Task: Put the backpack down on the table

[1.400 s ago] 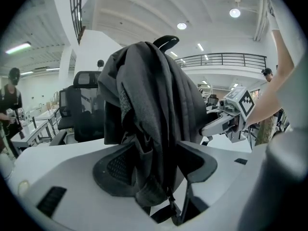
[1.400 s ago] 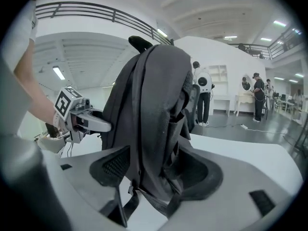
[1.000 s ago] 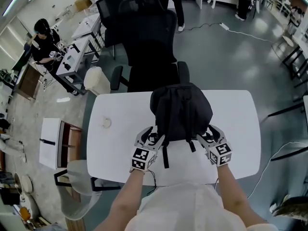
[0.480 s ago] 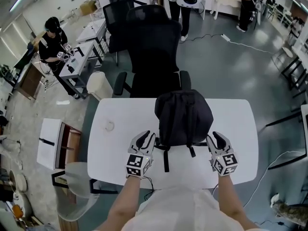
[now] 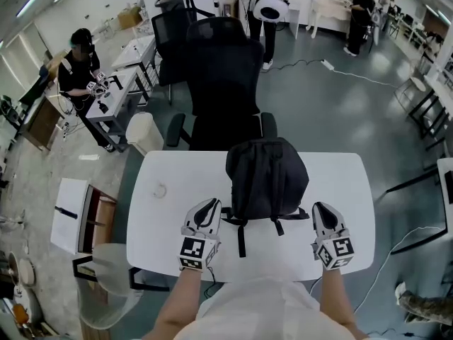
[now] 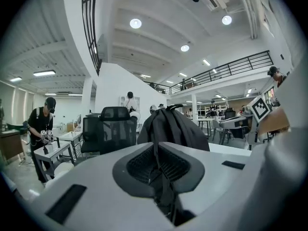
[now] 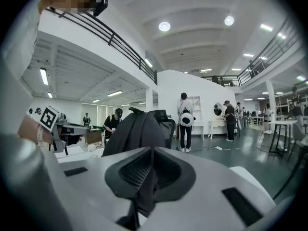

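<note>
Head view: black fabric backpack (image 5: pixel 267 176), rounded and soft, stands mid-table on a smooth white table (image 5: pixel 170 211) with rounded corners, its straps trailing toward the near edge. Left gripper (image 5: pixel 207 208): jaws together, empty, just left of the backpack. Right gripper (image 5: pixel 322 211): jaws closing on nothing, just right of it. Bare tabletop on both flanks; black chair (image 5: pixel 223 69) at the far edge.
</note>
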Demonstrator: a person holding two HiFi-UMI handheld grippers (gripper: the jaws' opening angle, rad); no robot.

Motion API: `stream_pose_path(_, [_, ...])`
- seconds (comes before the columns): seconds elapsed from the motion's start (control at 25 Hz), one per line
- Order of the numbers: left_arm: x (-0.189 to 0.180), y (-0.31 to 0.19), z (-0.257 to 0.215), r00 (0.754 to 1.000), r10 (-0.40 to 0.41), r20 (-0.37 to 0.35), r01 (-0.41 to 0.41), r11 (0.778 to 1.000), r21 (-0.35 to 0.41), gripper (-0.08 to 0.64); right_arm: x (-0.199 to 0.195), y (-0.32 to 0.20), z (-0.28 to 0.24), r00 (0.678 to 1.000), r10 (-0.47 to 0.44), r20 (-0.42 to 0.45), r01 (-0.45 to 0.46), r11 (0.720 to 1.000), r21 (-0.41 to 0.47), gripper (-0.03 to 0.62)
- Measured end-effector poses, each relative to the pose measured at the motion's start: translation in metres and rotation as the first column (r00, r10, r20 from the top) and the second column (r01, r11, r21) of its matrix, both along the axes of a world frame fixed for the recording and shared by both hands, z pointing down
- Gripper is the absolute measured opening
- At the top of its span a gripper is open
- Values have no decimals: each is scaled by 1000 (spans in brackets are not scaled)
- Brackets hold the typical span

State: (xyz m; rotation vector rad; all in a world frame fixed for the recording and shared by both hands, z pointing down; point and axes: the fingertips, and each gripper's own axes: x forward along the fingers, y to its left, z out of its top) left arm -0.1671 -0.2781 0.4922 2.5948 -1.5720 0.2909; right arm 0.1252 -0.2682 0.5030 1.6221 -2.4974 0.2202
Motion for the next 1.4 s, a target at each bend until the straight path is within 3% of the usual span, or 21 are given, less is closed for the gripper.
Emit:
stream_pose_path(0.48, [-7, 5, -22, 1000, -1, -26, 2, 999, 40, 41, 4, 6, -9, 1000, -14, -15, 14, 1000, 2, 18])
stream_pose_path(1.4, [0, 6, -15, 1000, 2, -16, -2, 1000, 30, 41, -1, 5, -15, 999, -33, -40, 34, 999, 19, 18])
